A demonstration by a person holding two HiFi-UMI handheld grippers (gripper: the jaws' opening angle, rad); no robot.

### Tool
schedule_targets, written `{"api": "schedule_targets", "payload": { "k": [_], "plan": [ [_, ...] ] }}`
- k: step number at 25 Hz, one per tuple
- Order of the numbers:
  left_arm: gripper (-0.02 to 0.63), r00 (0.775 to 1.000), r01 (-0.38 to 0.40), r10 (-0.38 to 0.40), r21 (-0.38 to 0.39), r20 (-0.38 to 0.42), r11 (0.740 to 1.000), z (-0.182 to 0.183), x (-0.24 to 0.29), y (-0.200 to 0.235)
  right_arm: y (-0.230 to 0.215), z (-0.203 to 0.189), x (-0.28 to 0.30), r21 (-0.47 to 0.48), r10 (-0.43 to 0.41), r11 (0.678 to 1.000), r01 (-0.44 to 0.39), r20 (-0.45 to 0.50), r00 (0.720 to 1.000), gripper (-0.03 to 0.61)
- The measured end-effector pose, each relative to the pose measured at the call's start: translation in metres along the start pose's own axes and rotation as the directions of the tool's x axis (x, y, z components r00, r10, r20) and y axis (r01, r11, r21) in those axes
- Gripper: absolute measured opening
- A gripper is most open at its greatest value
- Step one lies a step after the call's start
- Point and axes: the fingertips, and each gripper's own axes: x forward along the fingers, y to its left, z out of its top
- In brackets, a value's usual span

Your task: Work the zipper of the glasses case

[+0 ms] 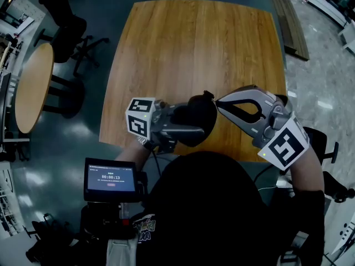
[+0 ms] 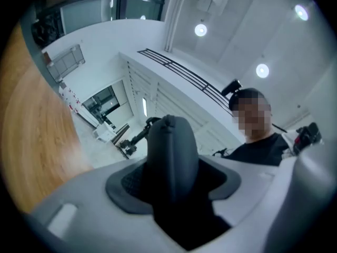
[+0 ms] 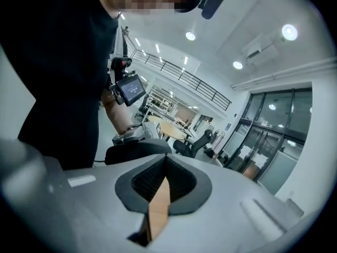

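Observation:
A black glasses case (image 1: 197, 118) hangs over the near edge of the wooden table (image 1: 188, 49). My left gripper (image 1: 180, 125) comes in from the left and is shut on the case. In the left gripper view the case (image 2: 171, 152) stands upright between the dark pads (image 2: 131, 186), filling the gap. My right gripper (image 1: 219, 101) comes in from the right with its jaws shut, tips by the small tab (image 1: 208, 95) at the case's top. In the right gripper view the jaws (image 3: 166, 159) meet with nothing visible between them; the case (image 3: 137, 149) lies just beyond.
A small screen (image 1: 111, 180) sits on a mount at my lower left. A round table (image 1: 33, 87) and black chairs (image 1: 72, 32) stand to the left. A bench (image 1: 288, 21) is at the upper right. My head and dark shirt (image 1: 205, 204) hide the table's near edge.

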Motion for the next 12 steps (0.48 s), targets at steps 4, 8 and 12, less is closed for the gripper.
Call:
{"api": "schedule_targets", "payload": {
  "k": [4, 8, 12],
  "plan": [
    [0.258, 0.995, 0.019, -0.017, -0.026, 0.100, 0.999, 0.011, 0.003, -0.001, -0.005, 0.002, -0.002, -0.027, -0.082, 0.996, 0.082, 0.012, 0.997, 0.004],
    [0.258, 0.998, 0.057, -0.057, -0.047, -0.006, 0.997, -0.003, 0.004, -0.010, 0.007, 0.006, -0.012, -0.104, -0.015, 0.994, 0.012, -0.030, 0.999, 0.003],
    [0.261, 0.991, 0.017, -0.019, -0.017, -0.135, 1.000, -0.014, 0.000, -0.006, 0.018, 0.002, -0.013, -0.144, 0.033, 0.989, -0.045, -0.085, 0.996, 0.003]
  ]
}}
